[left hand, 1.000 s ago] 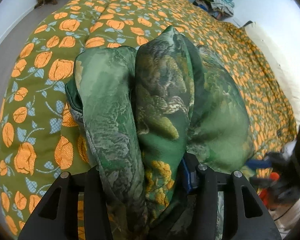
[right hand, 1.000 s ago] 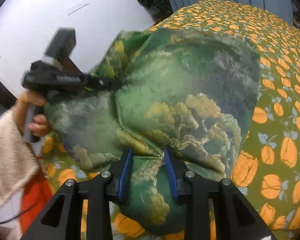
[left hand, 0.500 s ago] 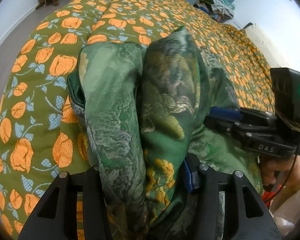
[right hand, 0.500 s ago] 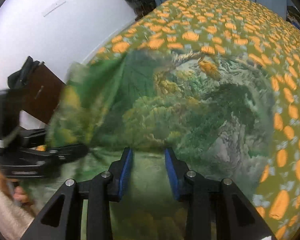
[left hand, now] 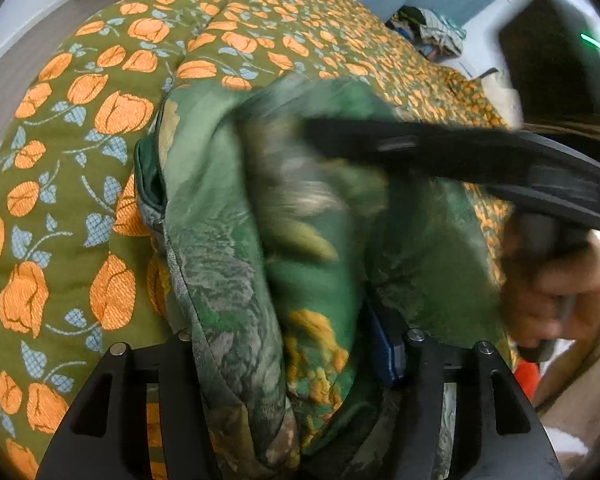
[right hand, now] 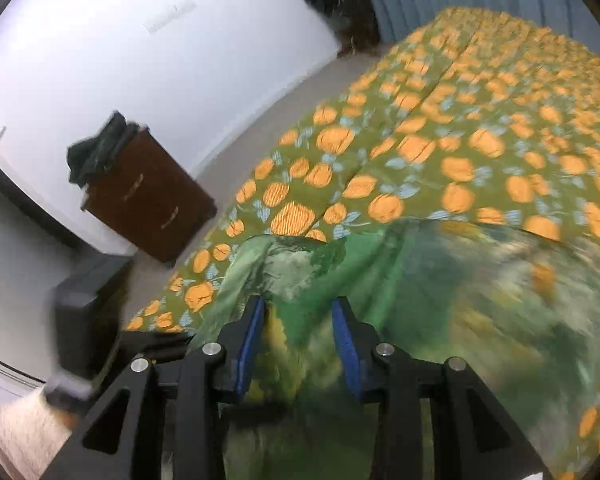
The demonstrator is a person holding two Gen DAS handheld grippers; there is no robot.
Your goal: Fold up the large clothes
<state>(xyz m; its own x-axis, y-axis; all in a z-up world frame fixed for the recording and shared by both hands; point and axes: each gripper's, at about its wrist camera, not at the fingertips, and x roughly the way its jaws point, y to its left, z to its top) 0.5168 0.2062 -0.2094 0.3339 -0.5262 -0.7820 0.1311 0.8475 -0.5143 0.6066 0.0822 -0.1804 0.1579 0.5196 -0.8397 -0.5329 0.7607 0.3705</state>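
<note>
The left gripper (left hand: 296, 344) is clamped on a thick bunch of the green garment (left hand: 236, 216), which rises between its fingers and spills forward onto the flowered bedspread (left hand: 80, 128). The right gripper (right hand: 298, 336) grips a fold of the same cloth (right hand: 440, 300), its blue pads (right hand: 248, 340) pressed into it with fabric between them. In the left view it reaches across the garment from the right, blurred, the person's hand (left hand: 556, 280) wrapped around its handle.
</note>
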